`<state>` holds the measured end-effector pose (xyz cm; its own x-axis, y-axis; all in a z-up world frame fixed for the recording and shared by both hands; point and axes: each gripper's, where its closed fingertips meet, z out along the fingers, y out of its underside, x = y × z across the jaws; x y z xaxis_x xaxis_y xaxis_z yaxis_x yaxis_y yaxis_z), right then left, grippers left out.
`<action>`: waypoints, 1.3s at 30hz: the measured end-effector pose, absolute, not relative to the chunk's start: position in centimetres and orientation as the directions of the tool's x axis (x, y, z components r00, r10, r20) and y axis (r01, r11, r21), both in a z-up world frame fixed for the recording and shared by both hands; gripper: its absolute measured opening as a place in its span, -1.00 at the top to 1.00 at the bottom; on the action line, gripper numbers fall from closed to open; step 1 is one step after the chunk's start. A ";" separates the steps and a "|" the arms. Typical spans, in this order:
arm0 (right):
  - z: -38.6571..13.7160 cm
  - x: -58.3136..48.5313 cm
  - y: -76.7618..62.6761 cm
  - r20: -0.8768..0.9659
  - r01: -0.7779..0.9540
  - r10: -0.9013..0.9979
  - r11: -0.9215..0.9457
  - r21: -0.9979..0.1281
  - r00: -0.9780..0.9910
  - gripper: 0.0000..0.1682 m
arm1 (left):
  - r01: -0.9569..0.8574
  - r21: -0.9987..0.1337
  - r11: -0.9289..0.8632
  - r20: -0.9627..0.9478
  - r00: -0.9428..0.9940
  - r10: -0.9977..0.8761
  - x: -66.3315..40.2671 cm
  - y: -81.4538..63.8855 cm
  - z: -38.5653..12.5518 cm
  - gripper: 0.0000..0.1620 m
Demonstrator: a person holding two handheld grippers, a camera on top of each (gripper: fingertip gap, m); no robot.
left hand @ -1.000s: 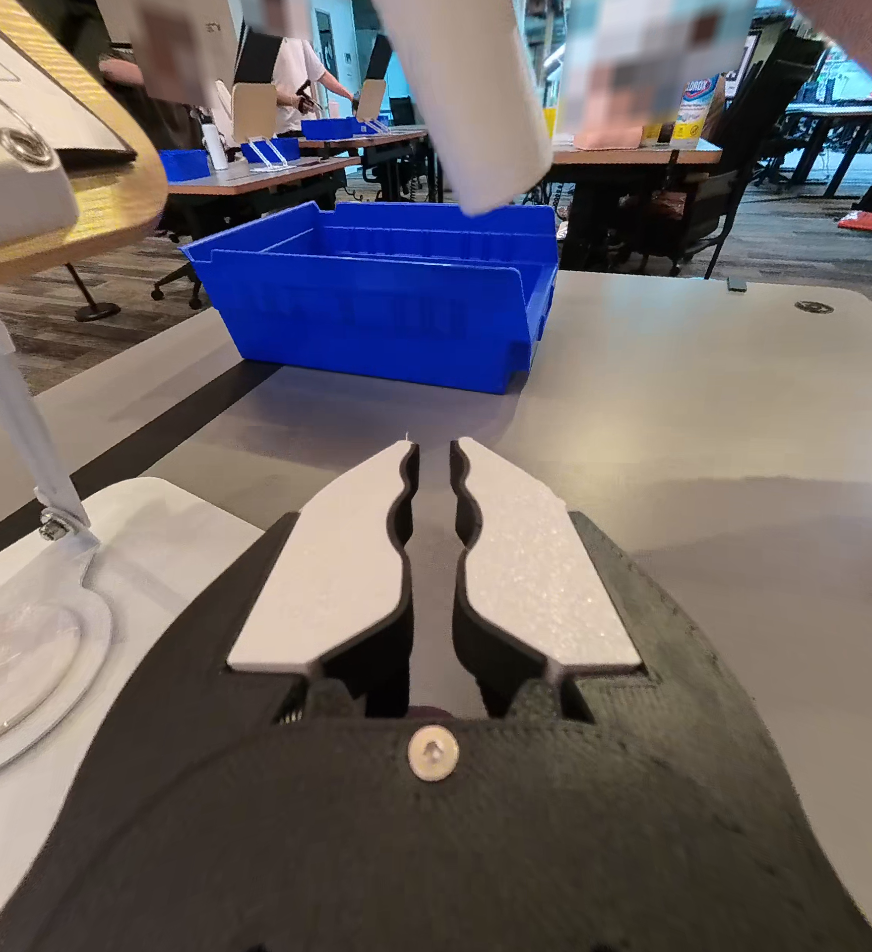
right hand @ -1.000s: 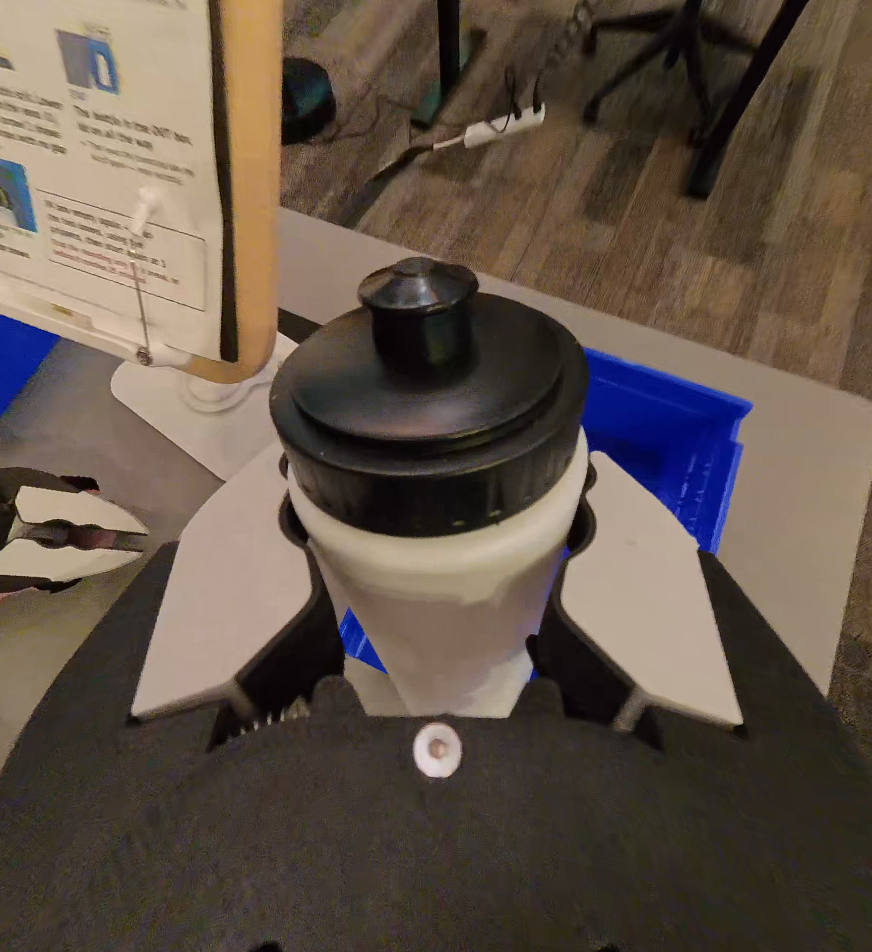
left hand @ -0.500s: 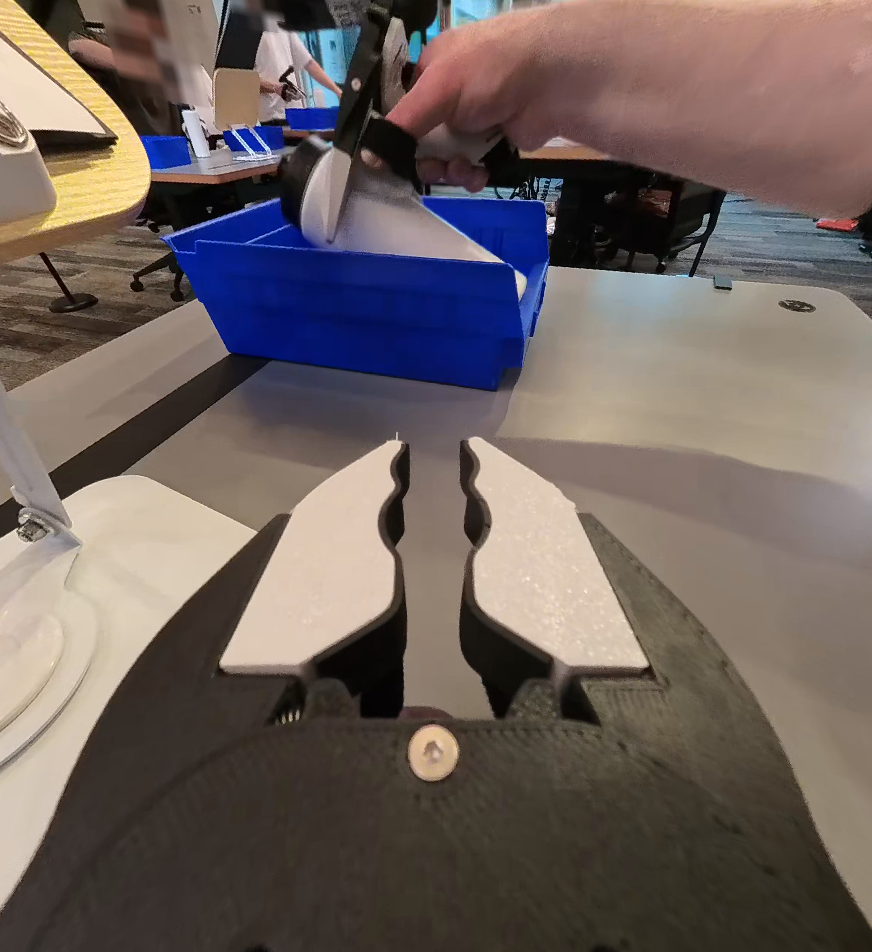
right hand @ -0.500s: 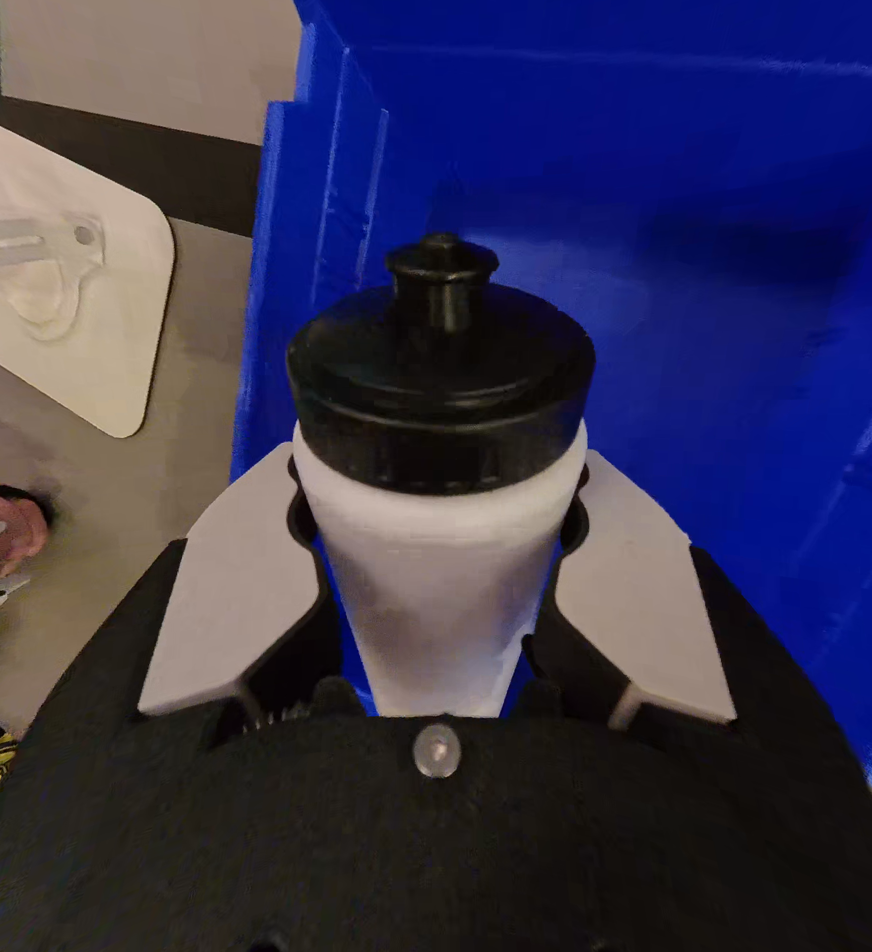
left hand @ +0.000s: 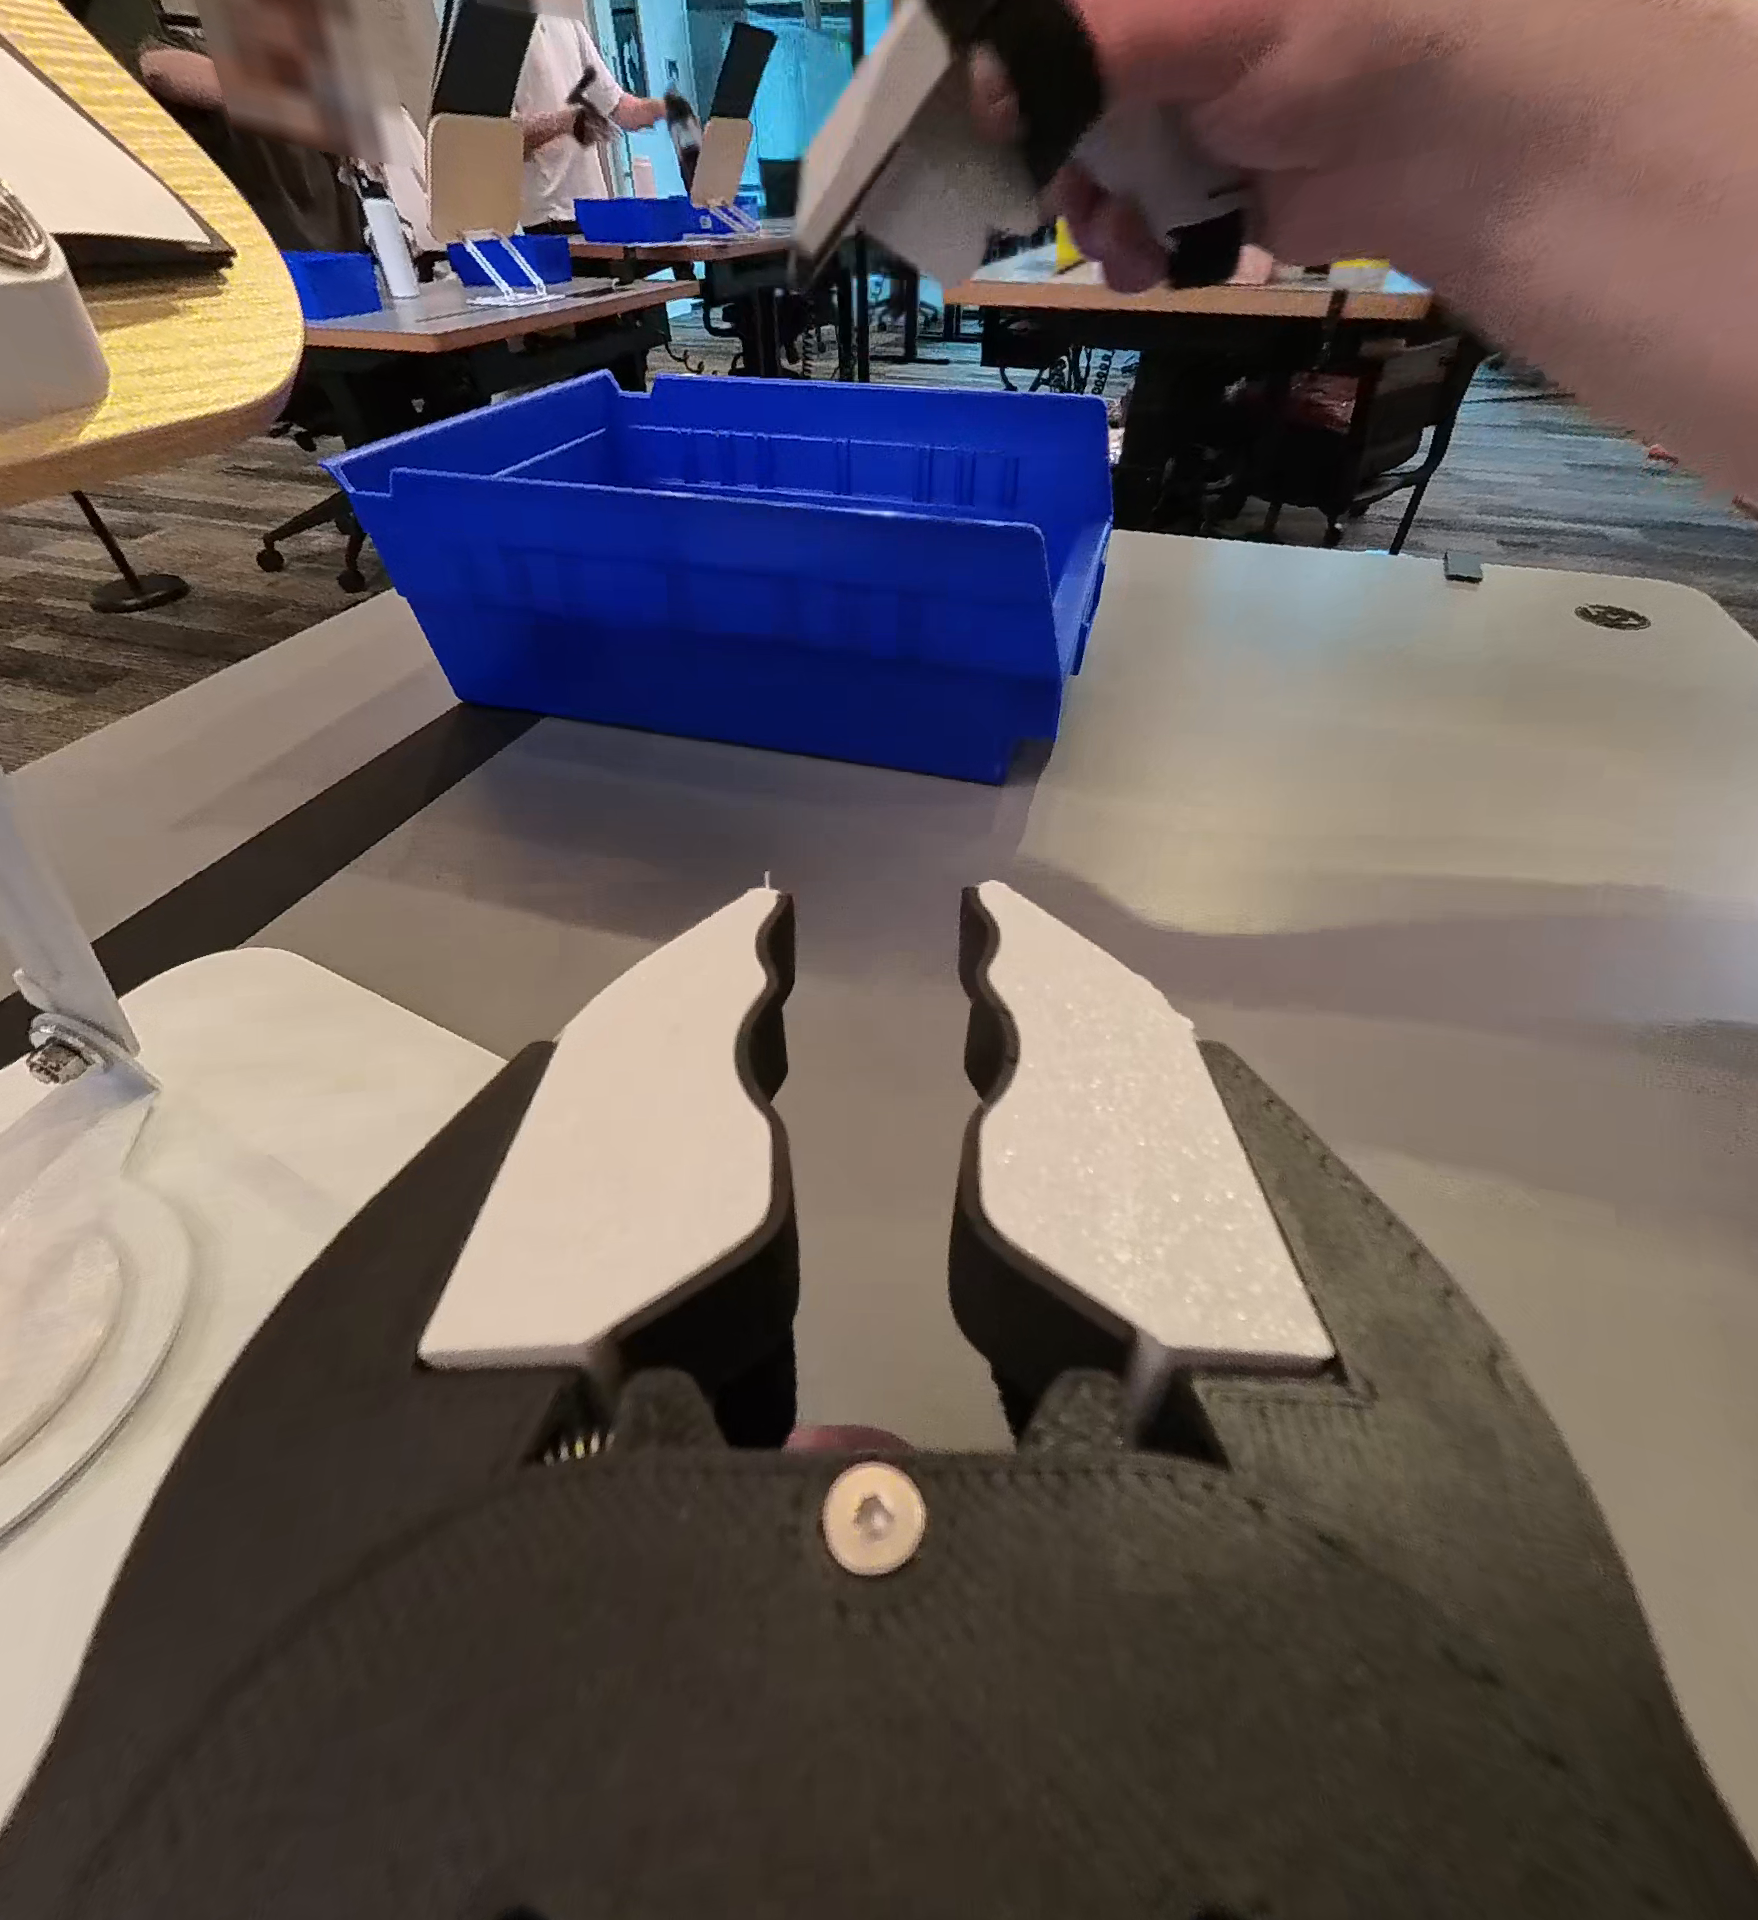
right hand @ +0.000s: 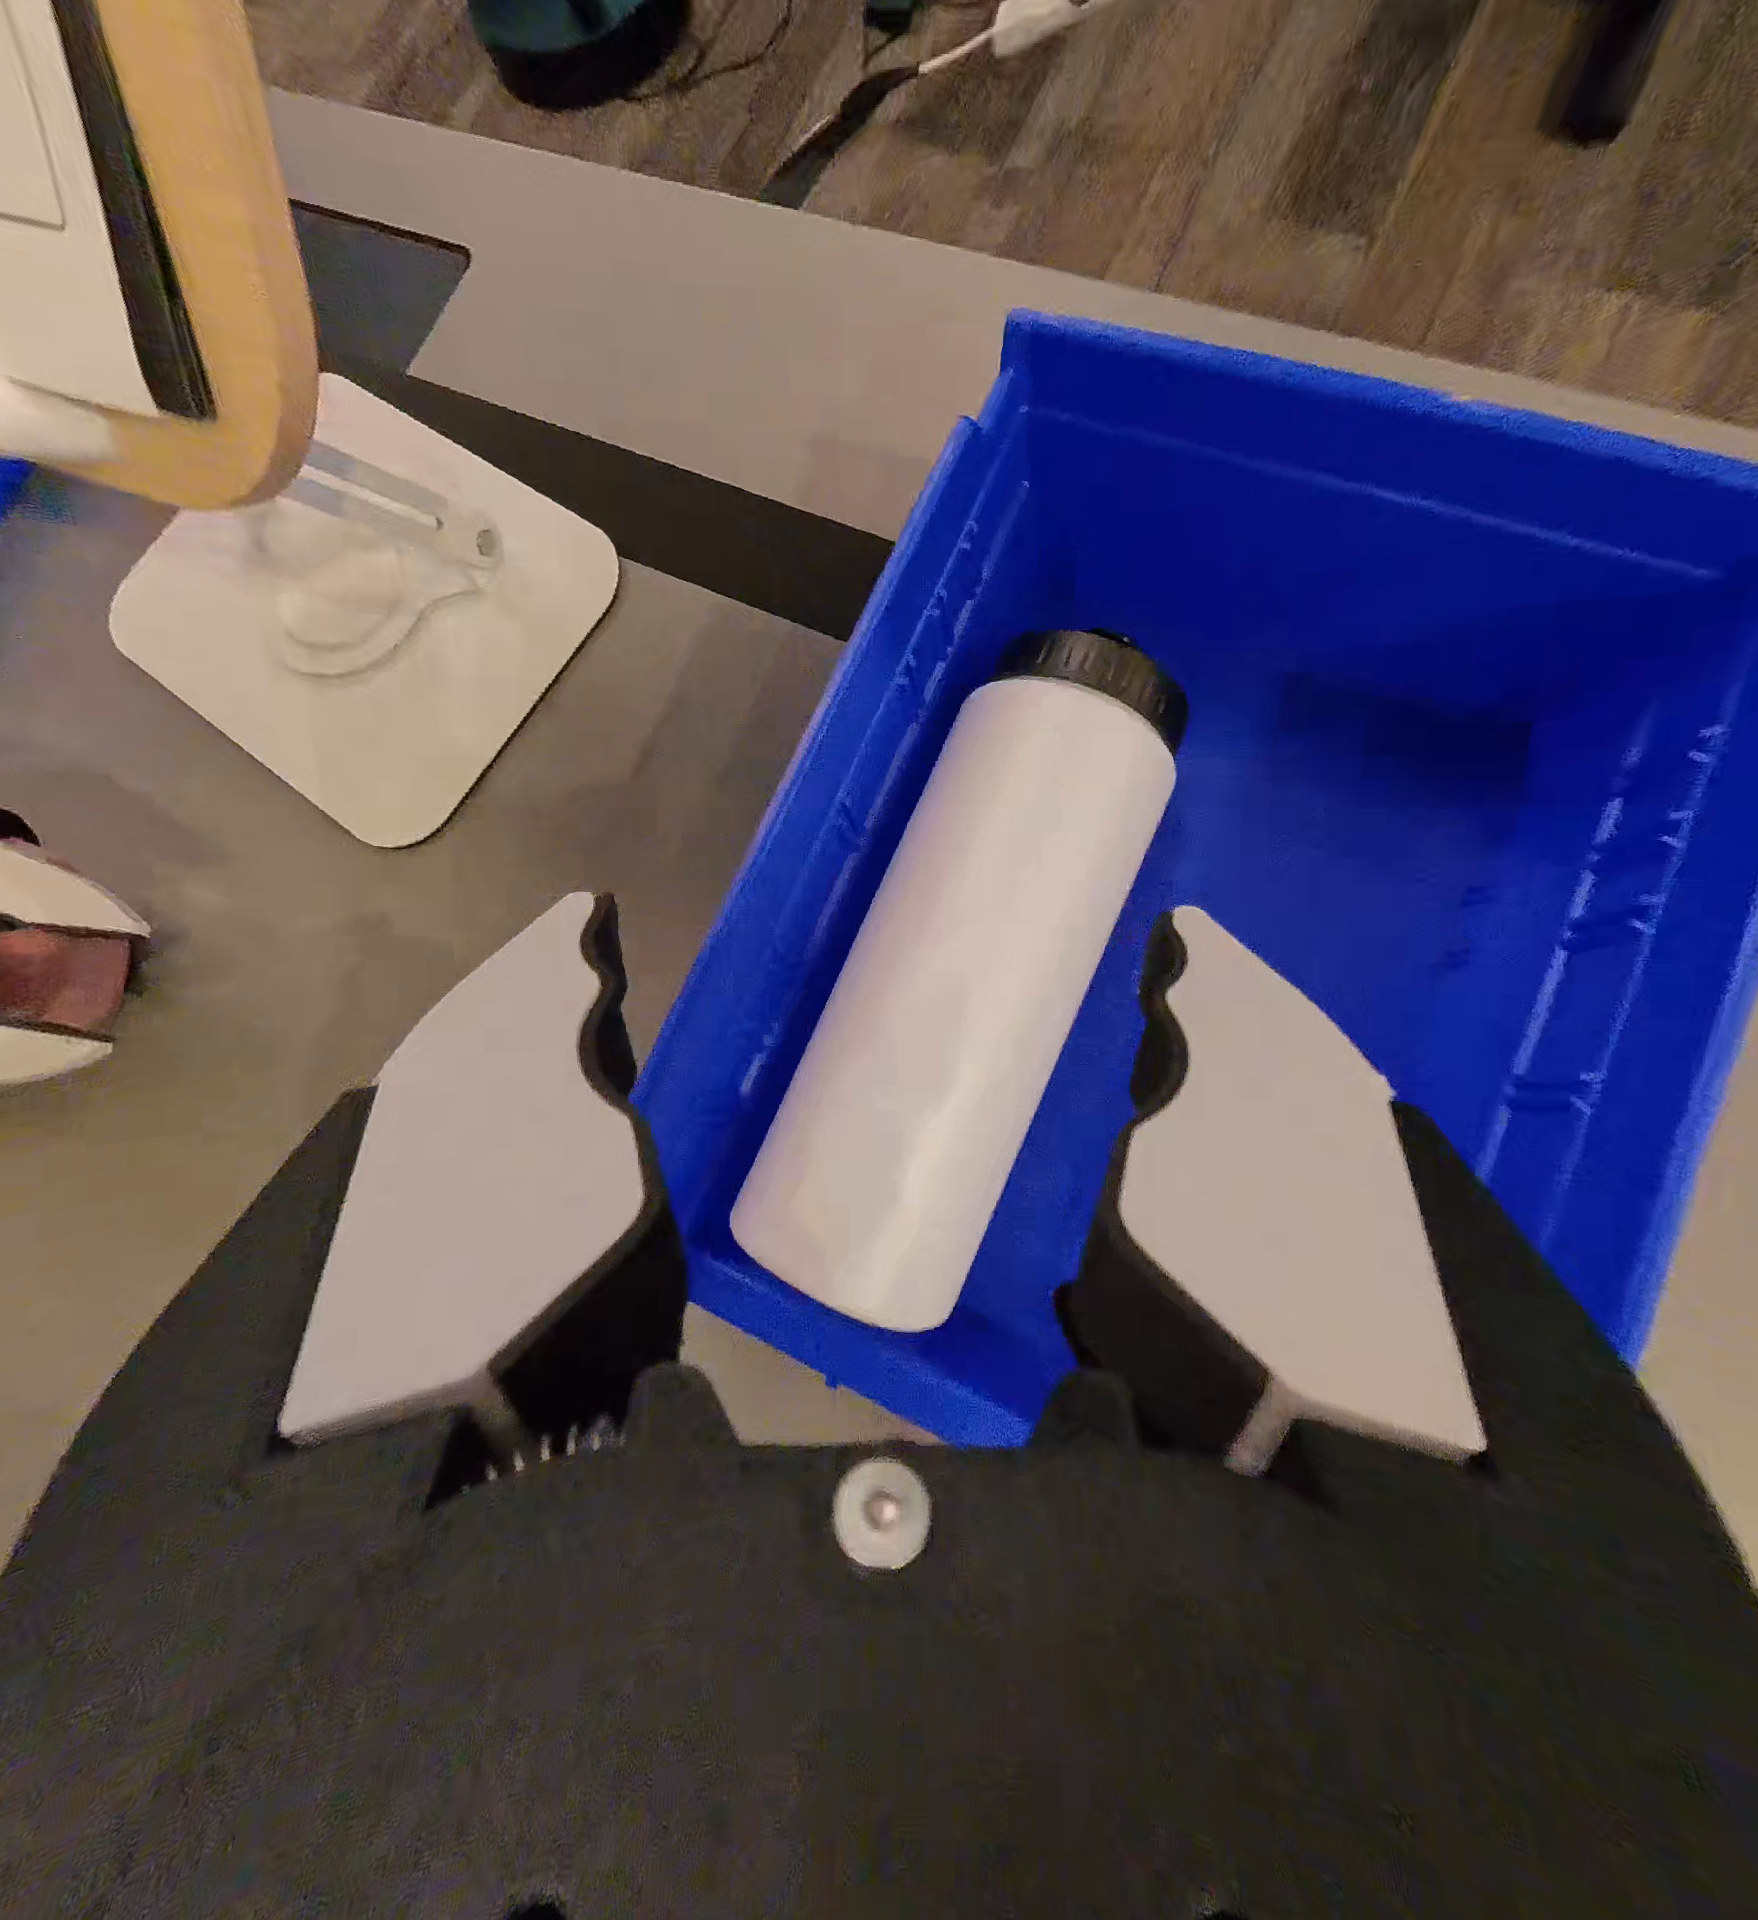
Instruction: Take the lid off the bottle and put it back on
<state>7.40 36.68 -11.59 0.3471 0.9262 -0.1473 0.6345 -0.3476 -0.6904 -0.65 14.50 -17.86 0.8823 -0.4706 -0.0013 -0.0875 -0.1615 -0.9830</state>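
Task stage: looks finished; black ribbed screw lid (right hand: 1098, 675) sits on the white cylindrical plastic bottle (right hand: 968, 997), nothing left that shows.
Bottle place: lying on its side in the blue plastic bin (right hand: 1477, 499), against the bin's left wall, lid end pointing away from the camera.
Right tongs (right hand: 885, 997): jaws wide apart, empty, hanging above the bin with the bottle seen between them, not touching it.
Left tongs (left hand: 875, 914): jaws a little apart, empty, low over the grey worktop (left hand: 1374, 790), well short of the bin.
Other: white stand base (right hand: 366, 623) with wood-edged board left of the bin.
Change from 0.5 s ago: right tongs were clamped on the bottle inside the bin; now released and lifted clear. Left tongs gap slightly wider.
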 end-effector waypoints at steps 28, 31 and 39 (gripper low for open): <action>-20.6 21.4 42.6 -0.339 0.356 0.764 -0.580 -0.732 0.549 0.51 | 0.292 -0.946 -0.140 0.079 0.627 0.775 -39.2 -15.5 -16.1 -0.05; -21.2 21.2 42.6 -0.350 0.364 0.768 -0.584 -0.725 0.536 0.67 | 0.271 -0.956 -0.115 0.093 0.650 0.754 -40.3 -15.4 -16.3 0.08; -21.5 21.4 43.0 -0.294 0.406 0.789 -0.549 -0.731 0.540 0.79 | 0.323 -0.945 -0.043 0.150 0.550 0.822 -43.1 -18.5 -16.9 0.03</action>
<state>21.37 43.01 -21.52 0.5396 0.7891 -0.2936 0.4056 -0.5492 -0.7306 -43.13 -18.51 -16.90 0.5498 0.8217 0.1503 0.3228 -0.0430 -0.9455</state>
